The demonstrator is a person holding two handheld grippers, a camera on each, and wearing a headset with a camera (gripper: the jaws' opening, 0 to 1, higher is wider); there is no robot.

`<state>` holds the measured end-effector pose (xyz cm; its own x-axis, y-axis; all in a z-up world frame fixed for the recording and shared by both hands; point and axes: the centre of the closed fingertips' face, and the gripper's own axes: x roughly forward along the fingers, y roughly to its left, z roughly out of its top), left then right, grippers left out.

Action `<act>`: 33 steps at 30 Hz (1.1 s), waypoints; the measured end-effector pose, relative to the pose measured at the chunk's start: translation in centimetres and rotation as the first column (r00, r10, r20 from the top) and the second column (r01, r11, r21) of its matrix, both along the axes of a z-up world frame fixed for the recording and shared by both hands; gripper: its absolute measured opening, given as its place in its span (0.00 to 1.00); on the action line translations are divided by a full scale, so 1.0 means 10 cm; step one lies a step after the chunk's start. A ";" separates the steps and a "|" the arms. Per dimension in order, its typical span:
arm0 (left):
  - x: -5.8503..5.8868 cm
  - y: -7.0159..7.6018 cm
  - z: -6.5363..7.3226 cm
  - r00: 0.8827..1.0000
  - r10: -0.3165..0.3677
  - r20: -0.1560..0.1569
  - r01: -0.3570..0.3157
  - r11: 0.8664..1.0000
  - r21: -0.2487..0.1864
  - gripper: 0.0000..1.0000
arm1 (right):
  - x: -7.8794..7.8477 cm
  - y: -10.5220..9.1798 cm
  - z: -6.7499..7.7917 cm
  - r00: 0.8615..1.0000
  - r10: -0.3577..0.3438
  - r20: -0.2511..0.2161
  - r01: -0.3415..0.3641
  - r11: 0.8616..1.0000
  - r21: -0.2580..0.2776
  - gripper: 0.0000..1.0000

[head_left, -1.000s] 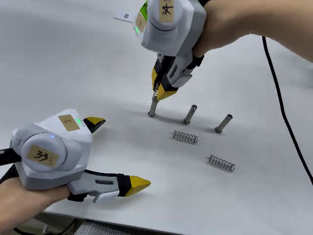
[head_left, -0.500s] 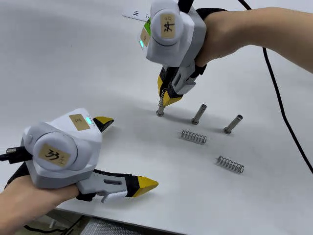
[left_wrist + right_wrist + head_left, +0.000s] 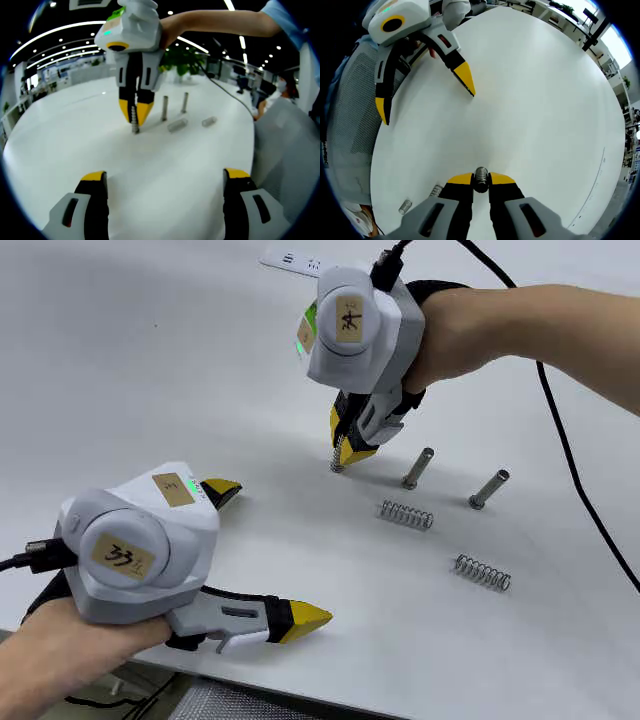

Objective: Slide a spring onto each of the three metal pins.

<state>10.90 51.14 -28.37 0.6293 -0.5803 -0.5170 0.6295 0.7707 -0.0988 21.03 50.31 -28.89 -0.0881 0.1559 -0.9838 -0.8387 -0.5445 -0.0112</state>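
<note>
Three short metal pins stand in a row on the white table [image 3: 150, 360]. My right gripper [image 3: 350, 450] is shut on a spring [image 3: 338, 462] that is threaded over the leftmost pin, near its base. The same spring [image 3: 481, 176] sits between the yellow tips of the right gripper [image 3: 481, 180]. The middle pin [image 3: 418, 468] and the right pin [image 3: 490, 488] are bare. Two loose springs [image 3: 406, 514] [image 3: 482, 572] lie in front of them. My left gripper [image 3: 265, 552] hovers open at the near left, holding nothing. The left gripper view shows the right gripper [image 3: 135, 111] over the pin and the bare pins [image 3: 164, 108] [image 3: 185, 102].
A black cable [image 3: 570, 440] trails across the table's right side. A white power strip [image 3: 290, 260] lies at the far edge. The table's front edge runs just below my left gripper. A person in the background [image 3: 280, 85] is beyond the table.
My right gripper has come lower with the spring, which has slid down the leftmost pin. The left gripper has stayed open in much the same place; the head camera shifted.
</note>
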 end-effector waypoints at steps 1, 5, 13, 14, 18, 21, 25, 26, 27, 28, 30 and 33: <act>0.00 0.00 0.00 1.000 -0.001 -0.001 0.001 1.000 -0.001 0.97 | 0.00 0.01 0.00 1.000 -0.002 -0.001 0.002 1.000 0.003 0.13; 0.00 -0.01 0.00 1.000 -0.005 -0.003 0.005 1.000 -0.001 0.97 | -0.01 0.01 0.01 1.000 -0.008 -0.001 0.008 1.000 0.011 0.13; 0.01 0.00 0.04 1.000 -0.008 0.003 0.008 1.000 0.003 0.97 | -0.02 0.05 0.02 0.999 -0.031 -0.015 0.032 0.998 0.053 0.21; 0.01 0.00 0.04 1.000 -0.009 0.003 0.009 1.000 0.004 0.97 | -0.01 0.06 0.02 0.999 -0.032 -0.012 0.032 0.997 0.067 0.27; 0.02 0.00 0.07 1.000 -0.013 0.004 0.013 1.000 0.013 0.97 | 0.01 0.08 0.09 0.998 -0.062 -0.013 0.063 0.990 0.124 0.40; 0.04 -0.01 0.10 1.000 -0.018 0.010 0.017 1.000 0.014 0.97 | 0.02 0.09 0.14 0.996 -0.084 -0.016 0.086 0.982 0.168 0.55; 0.05 -0.03 0.14 1.000 -0.023 0.017 0.023 1.000 0.016 0.97 | -0.03 0.08 0.19 0.991 -0.124 -0.040 0.130 0.967 0.219 0.74; 0.05 -0.03 0.15 1.000 -0.025 0.018 0.025 1.000 0.016 0.97 | -0.04 0.07 0.19 0.989 -0.141 -0.049 0.149 0.962 0.231 0.78; 0.05 -0.03 0.16 0.999 -0.027 0.020 0.027 1.000 0.016 0.97 | -0.02 0.06 0.19 0.987 -0.150 -0.050 0.158 0.957 0.244 0.81; 0.06 -0.04 0.17 0.999 -0.029 0.022 0.028 0.999 0.014 0.97 | -0.04 0.04 0.20 0.985 -0.162 -0.050 0.170 0.950 0.262 0.84; 0.06 -0.05 0.19 0.999 -0.032 0.025 0.032 0.999 0.014 0.97 | -0.05 0.01 0.22 0.980 -0.191 -0.052 0.198 0.937 0.289 0.92; 0.07 -0.07 0.22 0.999 -0.042 0.032 0.041 0.999 0.024 0.97 | -0.07 -0.06 0.24 0.972 -0.227 -0.057 0.233 0.920 0.315 0.97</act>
